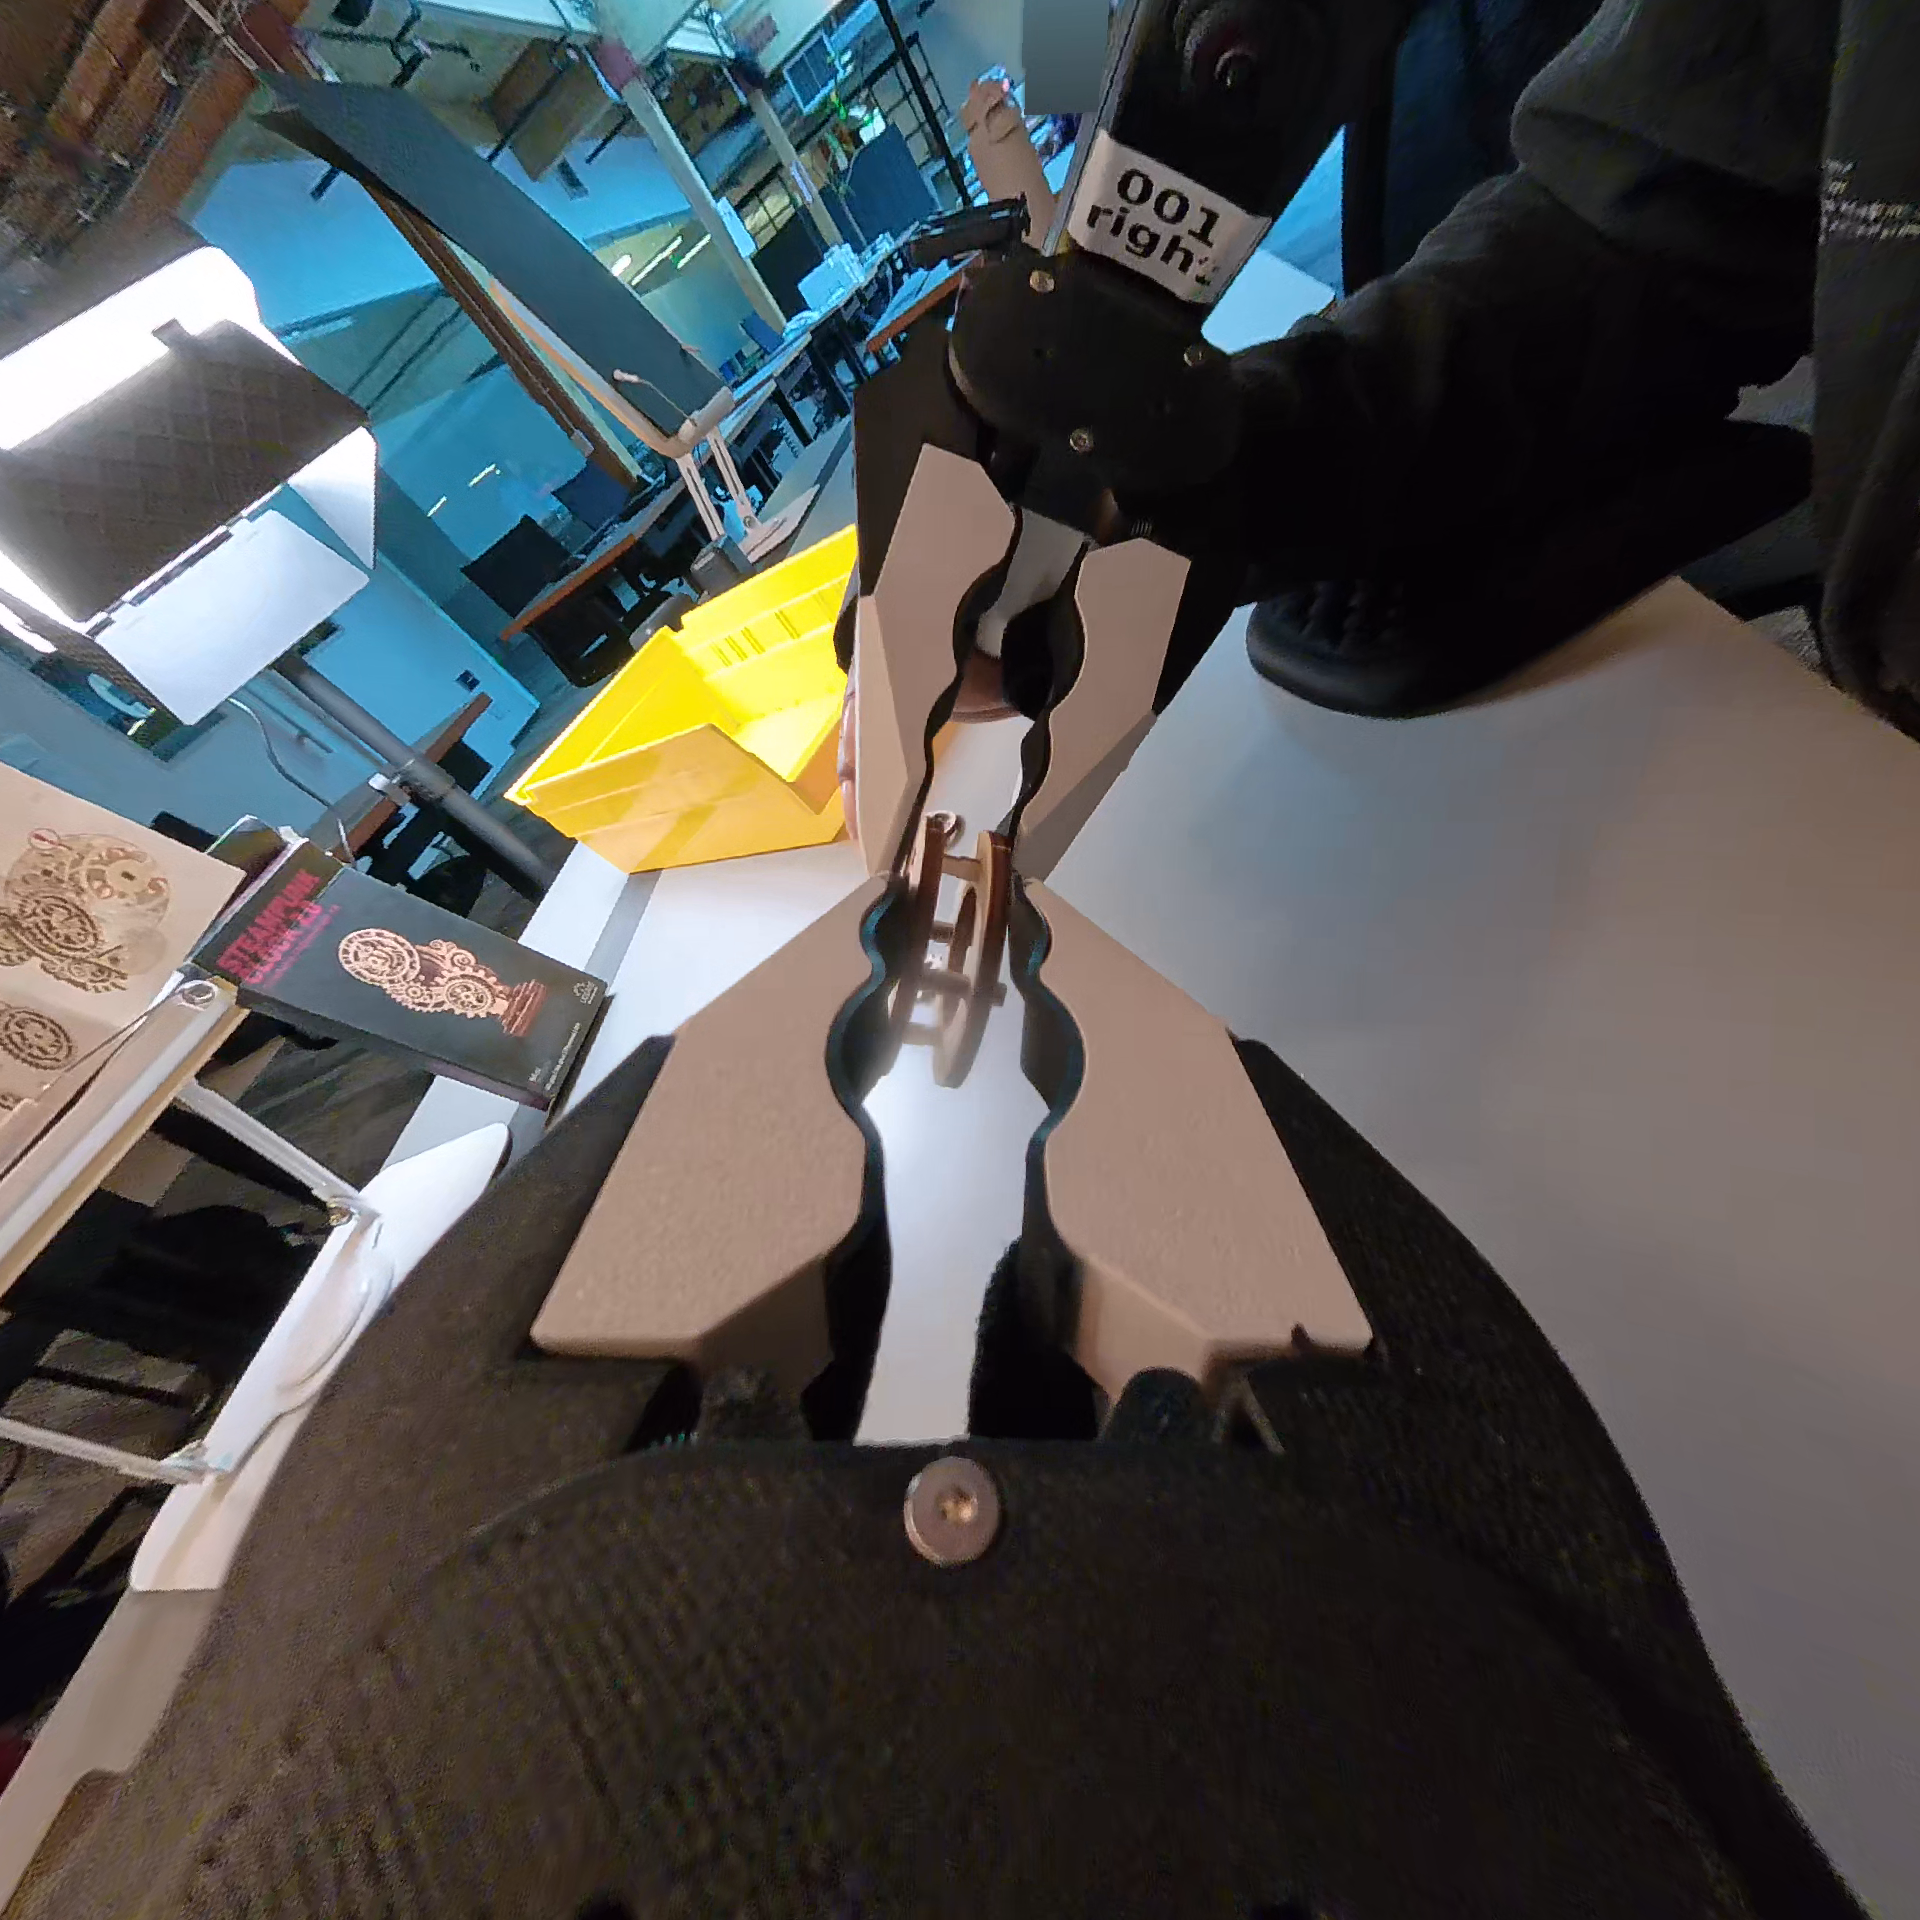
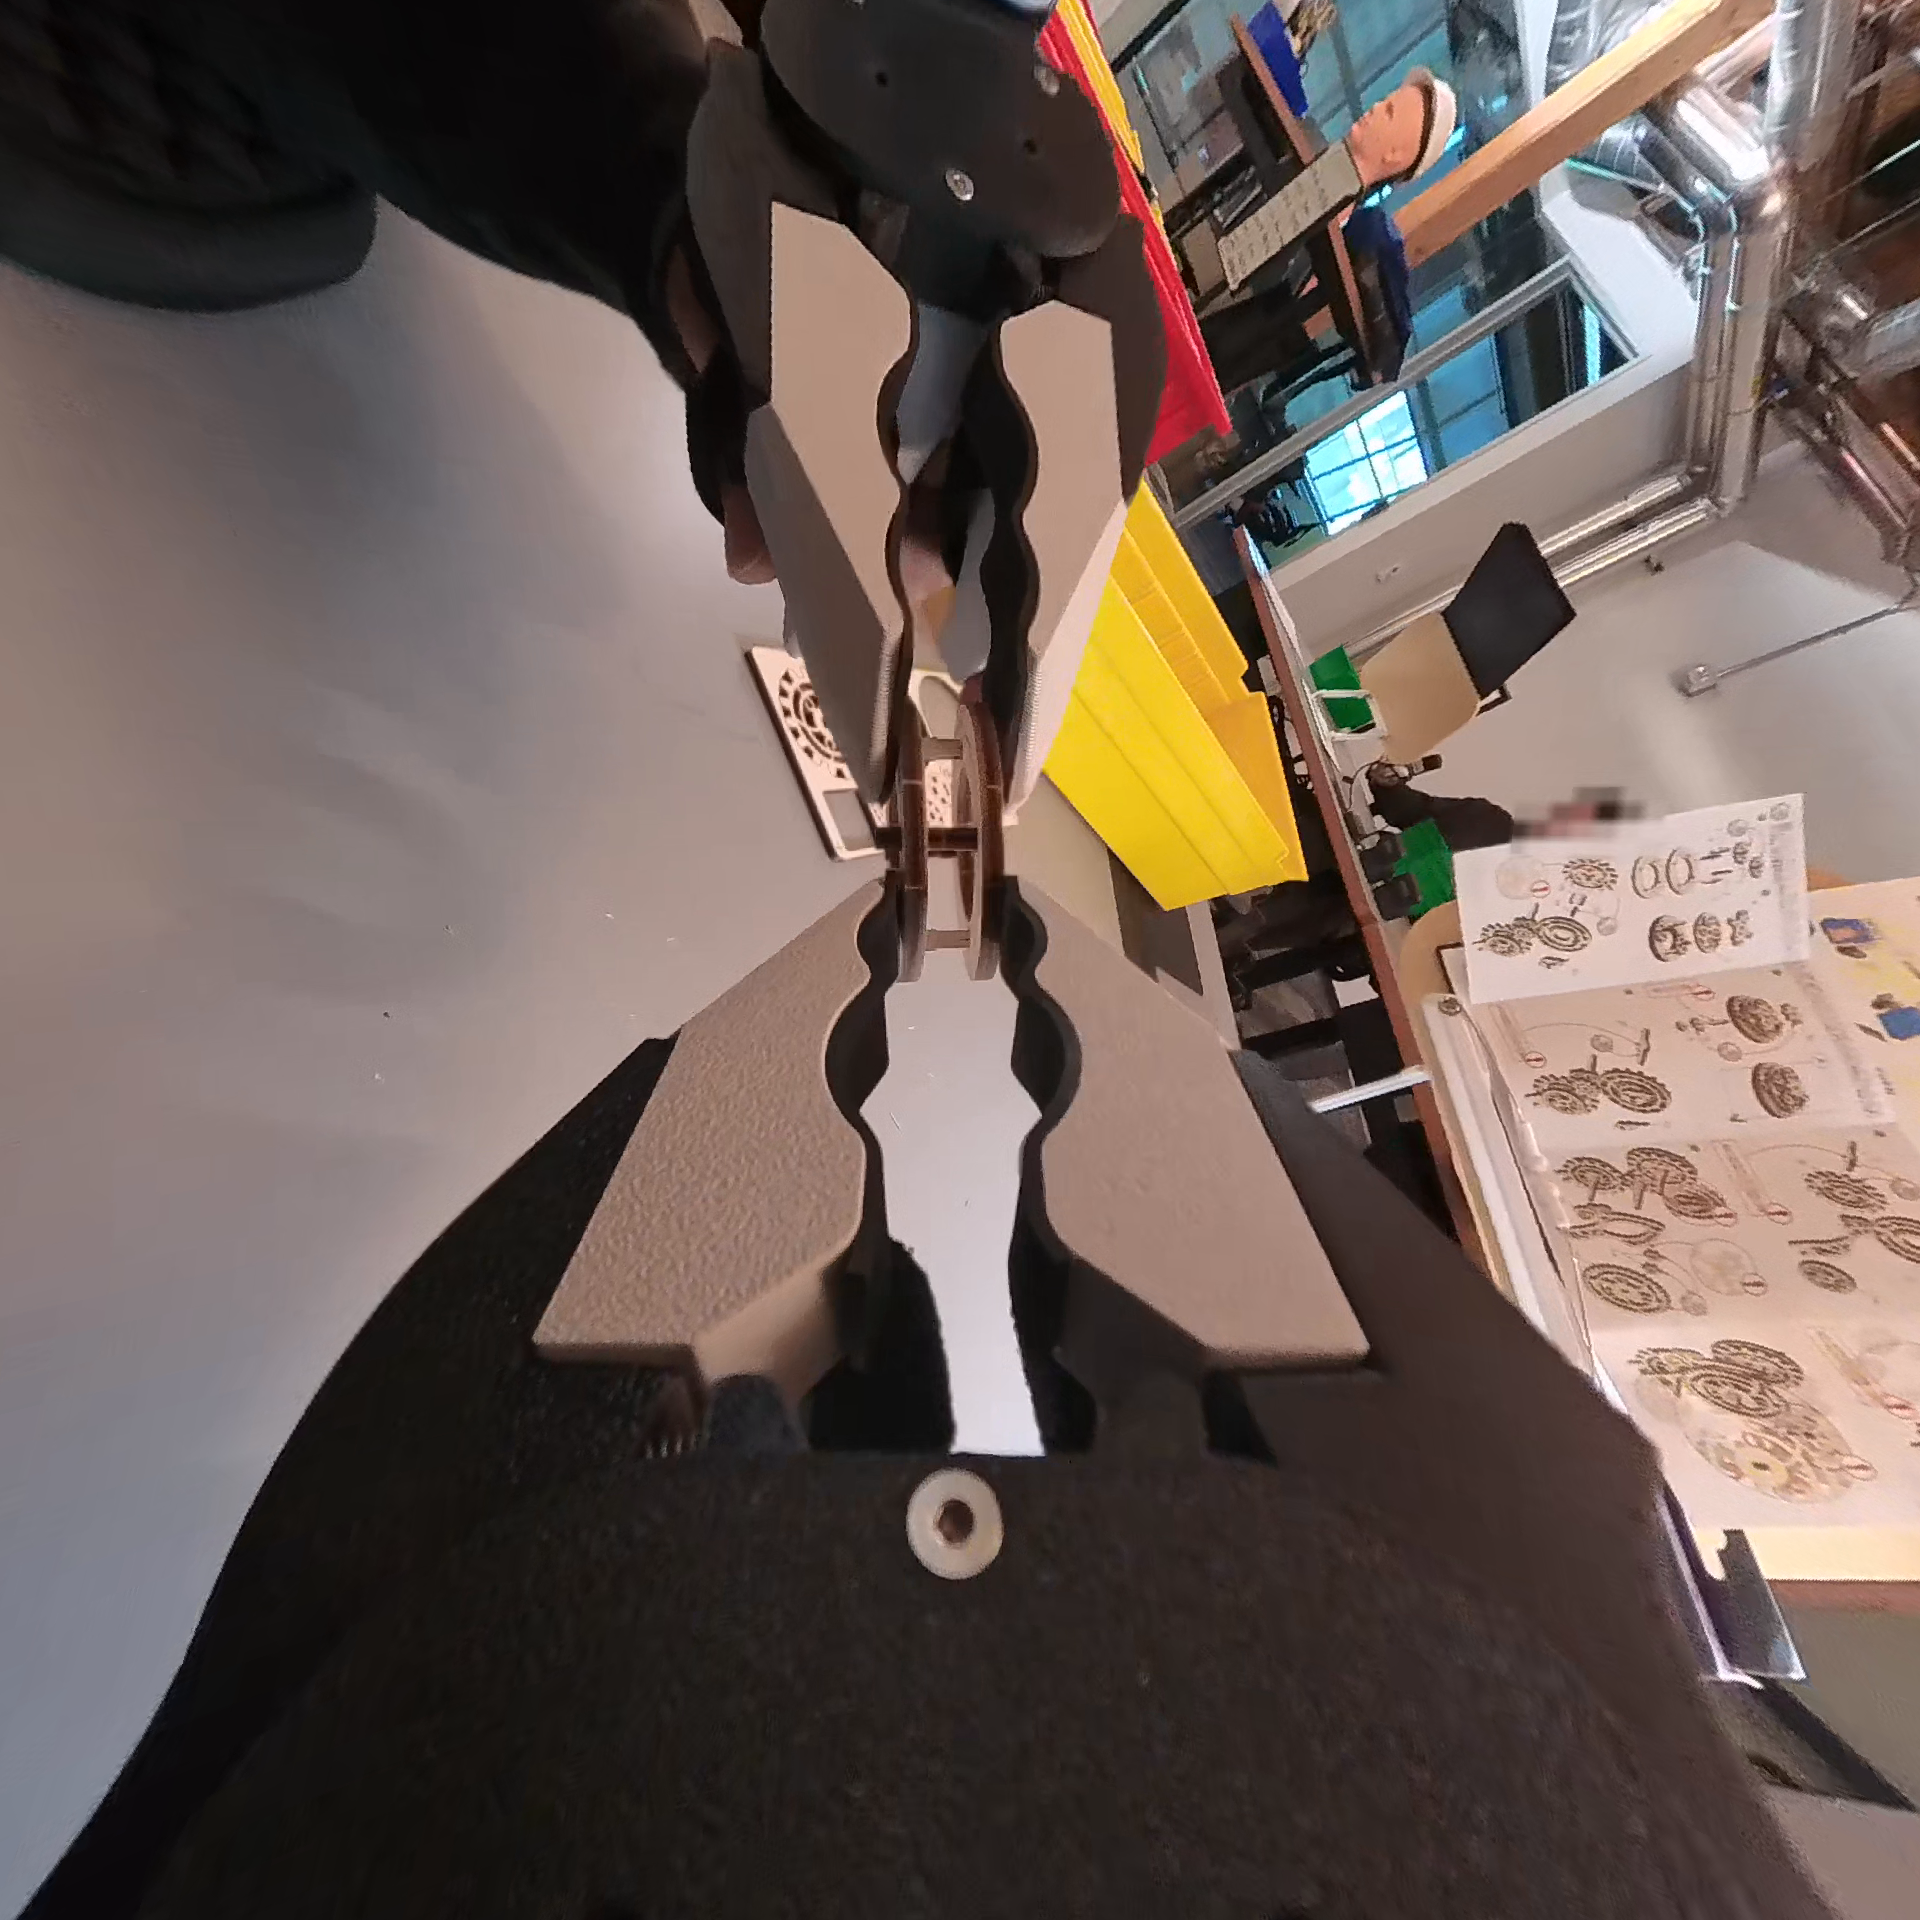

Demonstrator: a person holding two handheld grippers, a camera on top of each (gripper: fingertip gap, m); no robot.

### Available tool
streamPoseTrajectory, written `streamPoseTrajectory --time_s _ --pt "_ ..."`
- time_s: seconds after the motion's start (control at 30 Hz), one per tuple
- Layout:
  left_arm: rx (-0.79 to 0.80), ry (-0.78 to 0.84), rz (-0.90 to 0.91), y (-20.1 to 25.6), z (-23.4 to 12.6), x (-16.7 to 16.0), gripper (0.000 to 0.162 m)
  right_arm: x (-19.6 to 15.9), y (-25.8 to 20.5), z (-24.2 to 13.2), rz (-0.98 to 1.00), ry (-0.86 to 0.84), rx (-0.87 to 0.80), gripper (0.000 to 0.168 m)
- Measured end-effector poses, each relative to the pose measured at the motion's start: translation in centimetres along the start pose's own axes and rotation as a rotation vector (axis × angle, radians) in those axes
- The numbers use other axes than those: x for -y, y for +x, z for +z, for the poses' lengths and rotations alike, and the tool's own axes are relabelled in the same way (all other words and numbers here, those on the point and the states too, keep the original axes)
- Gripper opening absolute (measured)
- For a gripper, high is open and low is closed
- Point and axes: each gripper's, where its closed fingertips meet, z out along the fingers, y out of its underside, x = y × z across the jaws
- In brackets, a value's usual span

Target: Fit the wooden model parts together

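My left tongs [image 1: 951, 894] and right tongs [image 2: 940, 883] both pinch, apparently, one wooden wheel [image 2: 948, 862] above the table [image 1: 1455, 987].

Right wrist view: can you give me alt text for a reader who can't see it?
Two grippers meet tip to tip over a grey table, both clamping a small wooden wheel assembly: the right gripper from below, the left gripper from above. Yellow bins and printed assembly sheets sit to the right.
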Motion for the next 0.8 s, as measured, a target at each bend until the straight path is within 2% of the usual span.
streamPoseTrajectory --time_s 0.43,0.8 --pt "0.02 -0.133 0.174 0.5 0.1 -0.9 0.018 -0.1 -0.6 0.9 -0.122 -0.055 -0.038 0.015" --pt "0.005 -0.172 0.175 0.7 -0.1 -1.4 0.018 -0.2 -1.0 1.2 -0.125 -0.043 -0.029 0.015"
